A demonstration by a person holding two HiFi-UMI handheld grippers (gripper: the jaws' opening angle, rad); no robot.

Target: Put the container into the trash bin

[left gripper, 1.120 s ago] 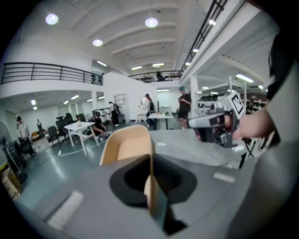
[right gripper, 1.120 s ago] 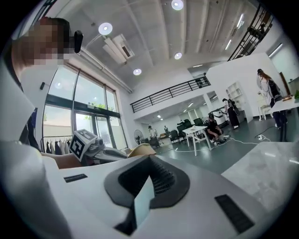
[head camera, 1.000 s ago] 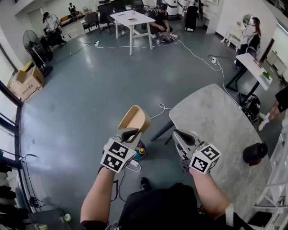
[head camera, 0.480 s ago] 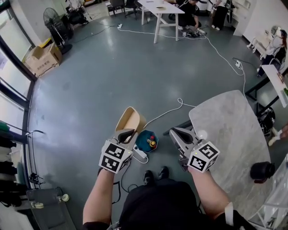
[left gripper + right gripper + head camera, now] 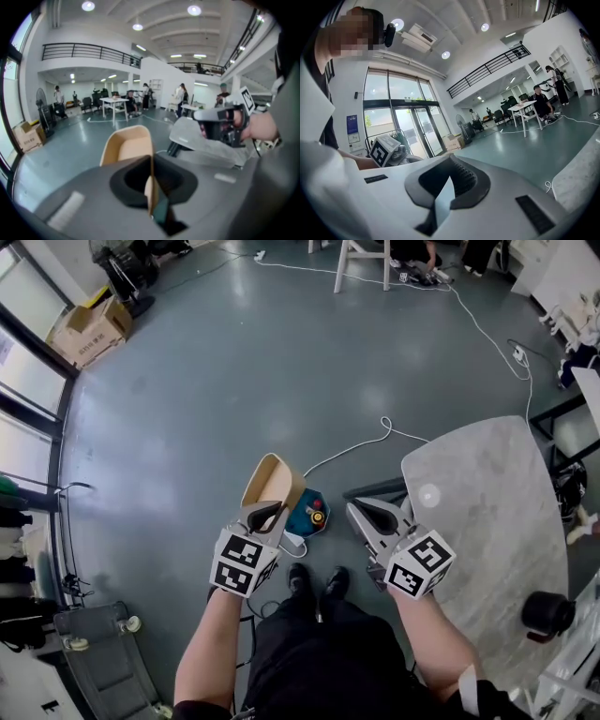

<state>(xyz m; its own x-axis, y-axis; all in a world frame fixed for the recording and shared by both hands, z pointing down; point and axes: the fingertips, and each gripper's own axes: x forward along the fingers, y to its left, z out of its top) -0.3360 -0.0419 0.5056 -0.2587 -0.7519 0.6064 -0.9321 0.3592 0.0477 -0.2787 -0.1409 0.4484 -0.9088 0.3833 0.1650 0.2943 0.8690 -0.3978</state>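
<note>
A tan paper container (image 5: 274,482) hangs over the grey floor, its open side up. My left gripper (image 5: 266,517) is shut on its near rim. In the left gripper view the container (image 5: 125,146) stands just past the jaws, its thin wall pinched between them. Directly beyond and below it on the floor sits a small round teal bin (image 5: 307,515) with red and yellow items in it. My right gripper (image 5: 362,513) hovers to the right of the bin at the table's edge, shut and empty; the right gripper view shows its jaws closed together (image 5: 440,199).
A round marble table (image 5: 492,512) fills the right side, with a black round object (image 5: 548,612) beyond its near edge. A white cable (image 5: 361,448) snakes across the floor. A cardboard box (image 5: 89,329) lies far left, a cart (image 5: 94,643) lower left. The person's shoes (image 5: 314,582) are below the bin.
Both grippers have sunk and come nearer the floor. The container now hangs beside the teal bin, which has come fully into view under it. The left grip is unchanged.
</note>
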